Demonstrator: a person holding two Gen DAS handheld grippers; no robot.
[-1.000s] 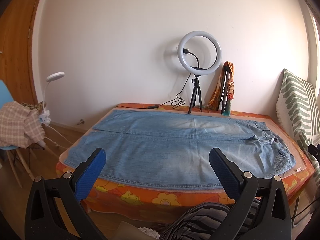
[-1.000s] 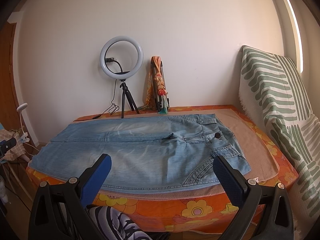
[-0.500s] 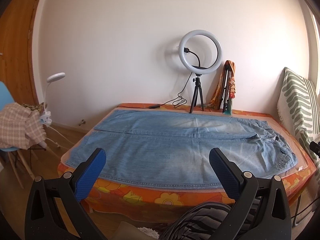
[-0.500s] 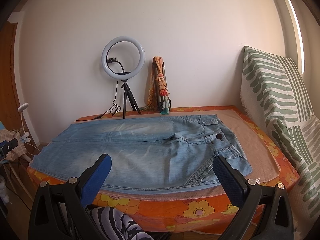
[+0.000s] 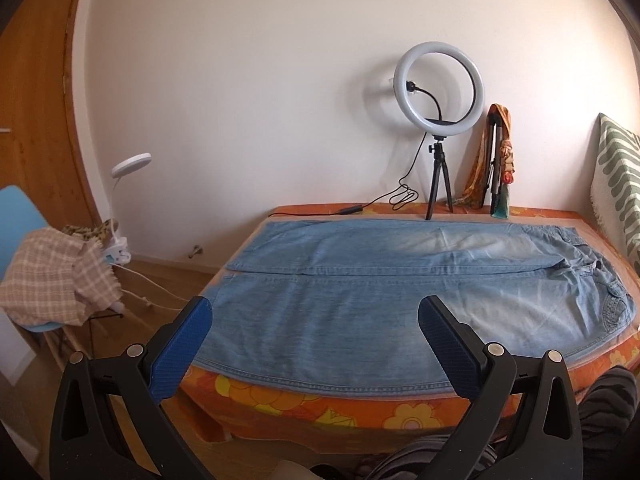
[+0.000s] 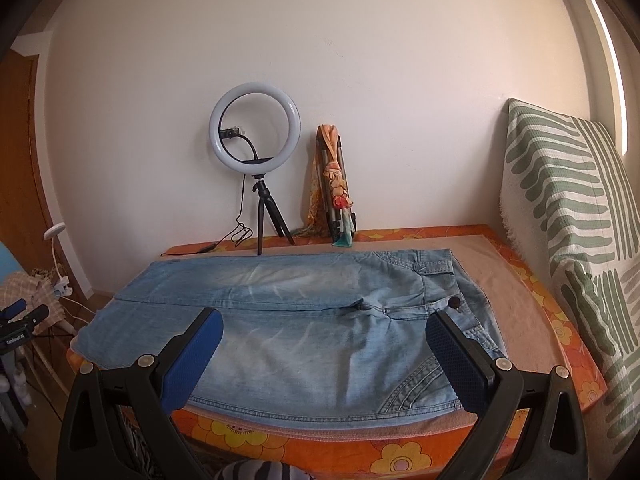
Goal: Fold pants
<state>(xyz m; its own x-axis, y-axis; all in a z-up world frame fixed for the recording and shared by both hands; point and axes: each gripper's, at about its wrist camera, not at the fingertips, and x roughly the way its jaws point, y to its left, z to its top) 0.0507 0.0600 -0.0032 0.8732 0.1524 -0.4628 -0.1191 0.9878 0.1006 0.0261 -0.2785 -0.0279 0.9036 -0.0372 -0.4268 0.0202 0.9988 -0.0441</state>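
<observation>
Blue jeans (image 5: 400, 300) lie flat on the bed (image 5: 400, 412), which has an orange flower cover. The two legs lie side by side and point to the left. The waist is on the right. No fold shows yet, so all the folding is left to do. The left gripper (image 5: 314, 328) is wide open and holds nothing. The right gripper (image 6: 324, 344) is wide open and empty too. Both hang in the air near the front edge of the bed, not touching the jeans.
</observation>
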